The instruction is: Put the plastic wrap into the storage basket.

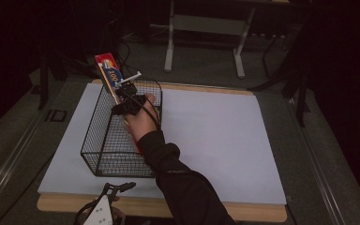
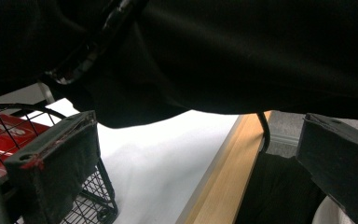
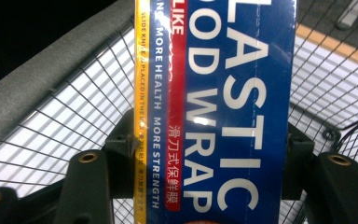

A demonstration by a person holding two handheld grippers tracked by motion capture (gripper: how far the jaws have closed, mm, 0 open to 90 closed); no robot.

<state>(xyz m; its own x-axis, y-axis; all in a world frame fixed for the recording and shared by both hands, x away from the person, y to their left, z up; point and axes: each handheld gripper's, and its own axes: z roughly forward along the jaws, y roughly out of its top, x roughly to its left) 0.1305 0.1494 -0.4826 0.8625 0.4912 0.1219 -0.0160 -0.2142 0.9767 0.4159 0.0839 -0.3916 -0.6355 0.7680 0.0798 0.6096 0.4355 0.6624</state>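
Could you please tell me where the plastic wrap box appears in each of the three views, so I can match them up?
High view: the box stands tilted, upper left of centre, its top end sticking out above the basket, held by the right tongs.
Left gripper view: a red strip at the left edge, behind the basket wire, is probably the box.
Right gripper view: the box runs top to bottom through the centre, clamped in the tongs.
Shared landmark: the wire basket.

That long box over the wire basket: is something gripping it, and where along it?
Yes. The right tool clamps the plastic wrap box across its width, partway along its length; its far end sticks up above the wire basket.
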